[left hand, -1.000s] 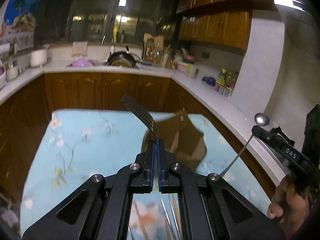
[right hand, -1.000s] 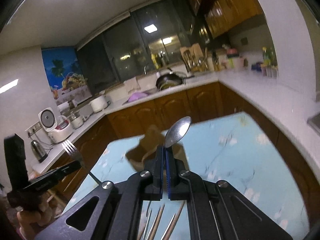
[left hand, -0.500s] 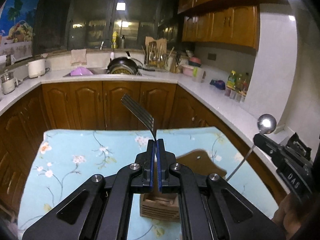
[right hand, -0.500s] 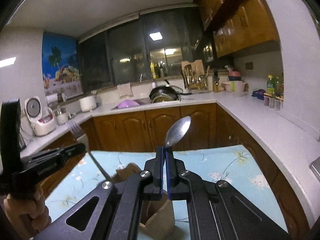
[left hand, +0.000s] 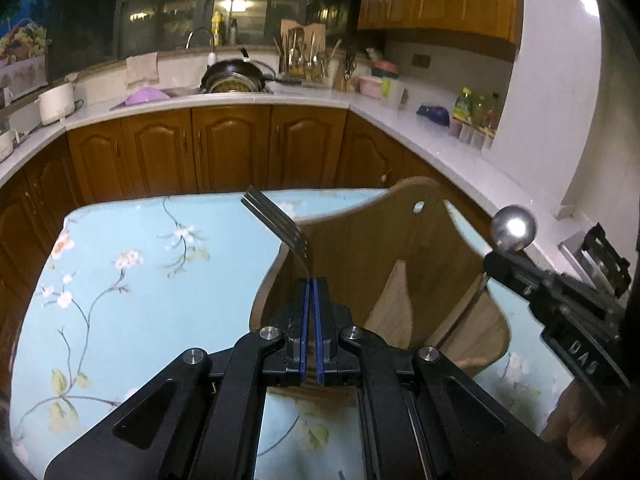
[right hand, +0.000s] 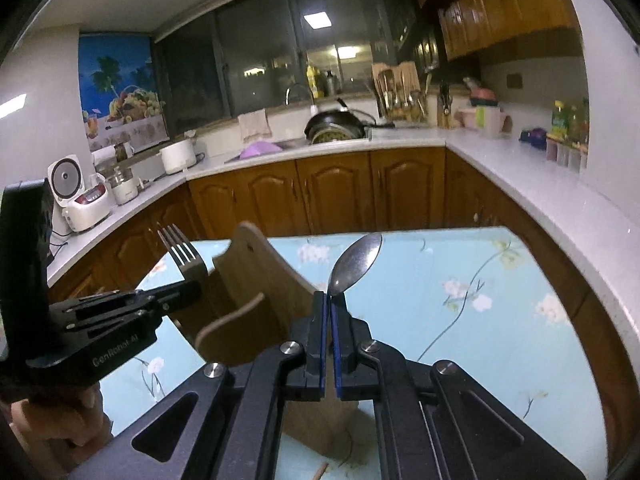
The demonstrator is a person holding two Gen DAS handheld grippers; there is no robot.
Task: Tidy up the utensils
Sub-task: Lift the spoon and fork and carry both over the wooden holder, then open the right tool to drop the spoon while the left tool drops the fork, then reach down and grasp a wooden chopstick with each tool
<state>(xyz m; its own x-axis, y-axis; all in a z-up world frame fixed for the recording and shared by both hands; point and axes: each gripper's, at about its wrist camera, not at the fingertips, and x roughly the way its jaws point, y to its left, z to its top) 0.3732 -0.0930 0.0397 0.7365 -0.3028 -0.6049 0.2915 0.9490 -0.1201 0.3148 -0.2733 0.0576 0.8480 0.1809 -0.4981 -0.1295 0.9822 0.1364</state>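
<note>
Steel fork (left hand: 280, 226) clamped in left gripper (left hand: 311, 285); spoon (right hand: 356, 262) pinched in right gripper (right hand: 329, 298), above wooden holder (left hand: 384, 256).

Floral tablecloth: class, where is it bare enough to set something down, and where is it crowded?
Bare: left of the wooden holder, out to the tablecloth edge, and right of it in the right wrist view. Crowded: around the holder, where both grippers hang.
</note>
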